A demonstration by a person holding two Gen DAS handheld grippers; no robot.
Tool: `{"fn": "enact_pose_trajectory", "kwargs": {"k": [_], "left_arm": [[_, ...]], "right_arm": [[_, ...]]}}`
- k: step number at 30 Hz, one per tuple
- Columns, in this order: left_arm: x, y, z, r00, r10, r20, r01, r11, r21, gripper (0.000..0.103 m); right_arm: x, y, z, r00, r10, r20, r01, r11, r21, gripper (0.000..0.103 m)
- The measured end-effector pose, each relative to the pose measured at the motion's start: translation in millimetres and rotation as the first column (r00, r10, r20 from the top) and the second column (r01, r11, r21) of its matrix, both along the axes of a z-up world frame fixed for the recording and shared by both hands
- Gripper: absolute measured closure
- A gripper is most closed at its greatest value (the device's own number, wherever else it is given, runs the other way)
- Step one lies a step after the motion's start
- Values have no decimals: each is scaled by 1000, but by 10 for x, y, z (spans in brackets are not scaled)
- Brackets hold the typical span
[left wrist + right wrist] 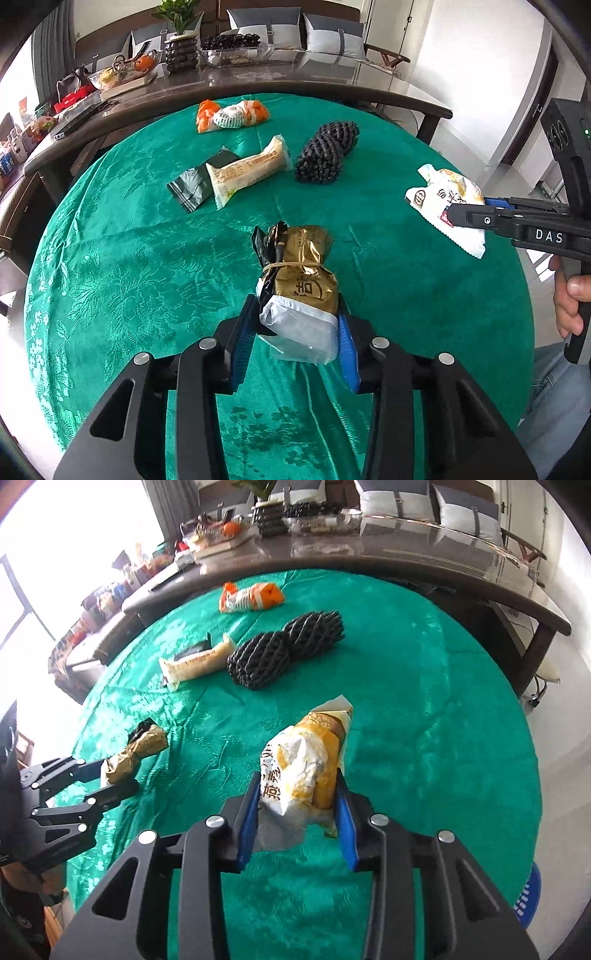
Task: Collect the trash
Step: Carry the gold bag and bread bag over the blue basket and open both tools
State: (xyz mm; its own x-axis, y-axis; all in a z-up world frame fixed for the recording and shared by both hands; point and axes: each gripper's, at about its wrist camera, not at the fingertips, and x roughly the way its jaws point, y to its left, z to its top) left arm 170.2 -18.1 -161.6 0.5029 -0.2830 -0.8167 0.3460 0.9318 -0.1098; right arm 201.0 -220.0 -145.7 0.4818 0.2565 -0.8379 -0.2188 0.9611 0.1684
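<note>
While both grippers have a catch, the work now is to carry each piece off without shedding it: the left gripper (299,332) has its blue pads pressed on the white lower end of a gold foil packet (299,280) tied round the middle with a rubber band, and the right gripper (297,808) is partly closed on a crumpled white-and-yellow snack wrapper (306,771), with the pads squeezing it from both sides. Each load appears to hang clear above the green tablecloth (129,258), though how far is hard to judge. Since the foil packet is held only at one end, it would be wise to keep it pointing the way it hangs and avoid swinging it, as slick foil may slide between the pads. A thin crushed wrapper can creep out, so steady pressure matters. A blue basket rim (528,897) shows at the table's edge in the right view and may be the bin; I cannot be sure. Left on the cloth are a cream wrapper (251,170), a dark green sachet (192,188), black foam netting (327,151) and an orange-and-white wrapper (232,115)
</note>
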Motion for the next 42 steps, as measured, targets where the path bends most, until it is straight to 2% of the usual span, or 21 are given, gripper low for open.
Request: {"fn": "enact_pose_trajectory", "kwargs": {"k": [6,13,18,21,26,29,36,42], "left_arm": [[-112,-370,106,998,-61,-5,61,997,-42,63],[-248,-1163,242,983,-186,-4,184,977,-108,63],[-428,-2001,313,942,-334,-11,329,932,-155,63],[-579,-2546,277,903,-428,-32,416,892,-177,63],[-766,-3406,79,844,-532,-68,516,840,-166,63],[-778,-3831,-145,821,-559,-117,536,825,-180,63],[-683,-4575,-670,796,-579,-177,564,816,-128,62],[-588,-4979,-1013,780,-586,-221,579,809,-103,61]], "right_arm": [[-241,-304,157,1000,-26,15,25,997,69,68],[-603,-1090,307,990,-140,19,137,983,120,68],[-985,-1886,313,965,-261,1,260,963,74,68],[-1196,-2364,221,940,-340,-23,341,939,41,68],[-1498,-3065,-33,890,-451,-73,453,891,19,68],[-1632,-3428,-219,853,-511,-104,516,856,27,68],[-1770,-3919,-595,786,-599,-155,613,787,70,68],[-1797,-4145,-742,751,-632,-188,658,740,139,67]]}}
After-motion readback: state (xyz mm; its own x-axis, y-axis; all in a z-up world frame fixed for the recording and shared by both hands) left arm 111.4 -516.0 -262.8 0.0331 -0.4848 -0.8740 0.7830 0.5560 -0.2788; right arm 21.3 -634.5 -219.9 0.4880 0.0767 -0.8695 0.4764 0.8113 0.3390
